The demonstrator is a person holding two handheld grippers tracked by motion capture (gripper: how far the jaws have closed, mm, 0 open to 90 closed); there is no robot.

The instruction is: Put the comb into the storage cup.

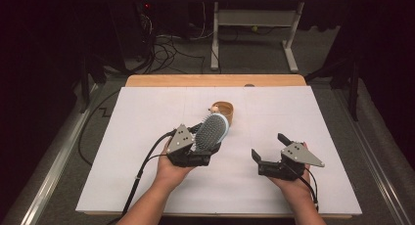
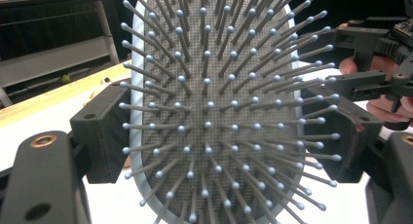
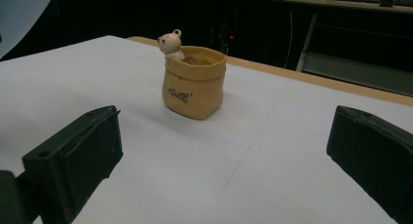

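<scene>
A hairbrush (image 1: 211,132) with a light blue rim and a grey bristle pad is held up over the white table (image 1: 147,186), bristles toward the camera. My left gripper (image 1: 204,143) is shut on it, one jaw on each side of the brush head (image 2: 214,112). In the left gripper view the left gripper (image 2: 219,136) clamps the head near its lower half. Just behind the brush stands a tan sack-shaped pot (image 1: 225,110) with a small bear on its rim. My right gripper (image 1: 269,146) is open and empty, right of centre. From the right gripper (image 3: 226,156), the pot (image 3: 195,83) stands ahead, well apart from it.
The white sheet covers a wooden table whose far edge (image 1: 215,80) shows bare. Beyond it are a desk frame (image 1: 254,19) and cables (image 1: 166,49) on the floor. The right gripper (image 2: 343,58) and its hand appear at the right of the left gripper view.
</scene>
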